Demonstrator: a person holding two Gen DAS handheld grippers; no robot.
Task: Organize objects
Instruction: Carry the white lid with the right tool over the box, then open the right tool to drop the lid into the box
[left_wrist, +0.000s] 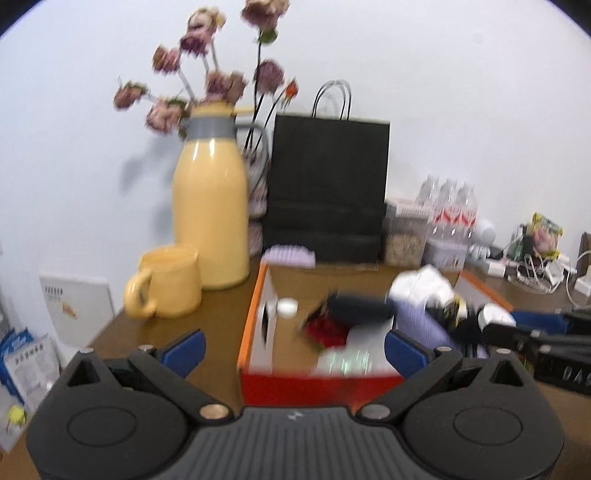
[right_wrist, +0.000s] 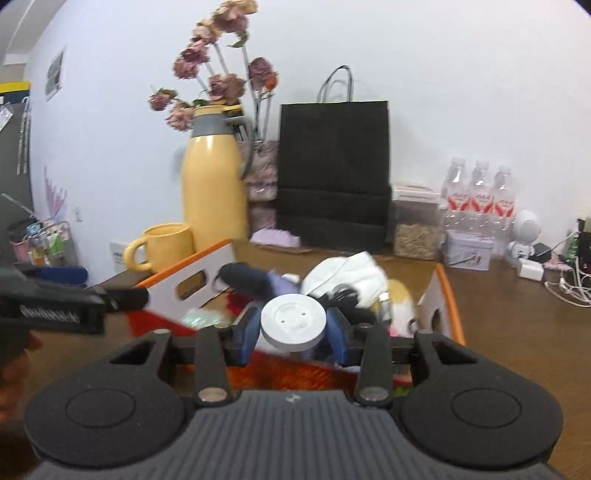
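Note:
An orange-rimmed cardboard box (left_wrist: 255, 295) sits on the brown table, also in the right wrist view (right_wrist: 448, 291). It holds a white cloth (left_wrist: 421, 284), a dark pouch (left_wrist: 360, 308), a red item (left_wrist: 327, 328) and a small white cap (left_wrist: 287, 307). My left gripper (left_wrist: 293, 345) is open and empty at the box's near edge. My right gripper (right_wrist: 293, 328) is shut on a round white lidded jar (right_wrist: 293, 319) over the box; it also shows in the left wrist view (left_wrist: 495, 317).
A yellow jug (left_wrist: 210, 206) with dried flowers and a yellow mug (left_wrist: 168, 280) stand left of the box. A black paper bag (left_wrist: 327, 188), a grain container (left_wrist: 404, 236), water bottles (left_wrist: 452, 206) and cables (left_wrist: 535, 269) line the back and right.

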